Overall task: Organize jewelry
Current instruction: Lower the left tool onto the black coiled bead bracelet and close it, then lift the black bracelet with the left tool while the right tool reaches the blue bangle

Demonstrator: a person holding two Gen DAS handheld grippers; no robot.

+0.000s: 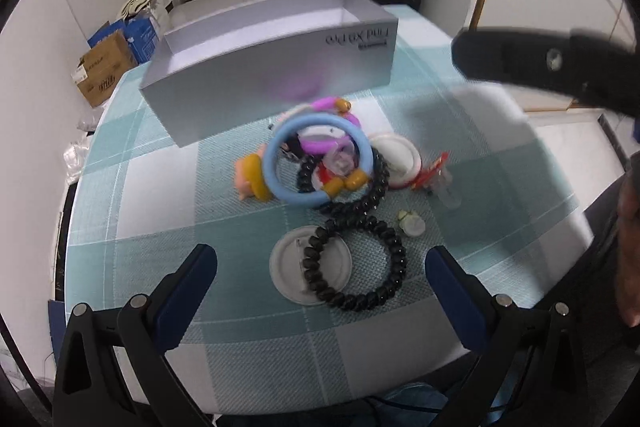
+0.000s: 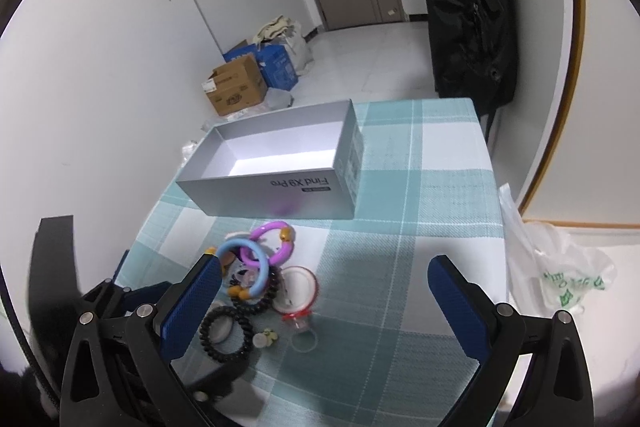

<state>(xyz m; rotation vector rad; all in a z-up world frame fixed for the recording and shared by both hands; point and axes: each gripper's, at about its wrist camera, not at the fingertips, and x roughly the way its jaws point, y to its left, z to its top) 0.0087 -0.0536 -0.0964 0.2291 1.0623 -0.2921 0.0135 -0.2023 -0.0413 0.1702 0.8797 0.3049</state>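
Note:
A pile of jewelry lies on the checked tablecloth in front of an open silver box (image 1: 276, 67) (image 2: 280, 163), which looks empty. The pile holds a blue bangle (image 1: 316, 163) (image 2: 256, 263), a purple bangle (image 1: 324, 143) (image 2: 280, 243), black spiral bands (image 1: 356, 267) (image 2: 226, 339), a red-and-white ring (image 1: 400, 159) (image 2: 300, 289) and small clear pieces. My left gripper (image 1: 320, 291) is open, just short of the nearest black band. My right gripper (image 2: 324, 307) is open above the pile's right side, holding nothing.
The table's edges (image 2: 496, 187) lie near on the left and right. A plastic bag (image 2: 560, 267) sits off the right edge. Cardboard boxes (image 2: 240, 87) stand on the floor behind. A black bag (image 2: 468, 7) hangs at the back right.

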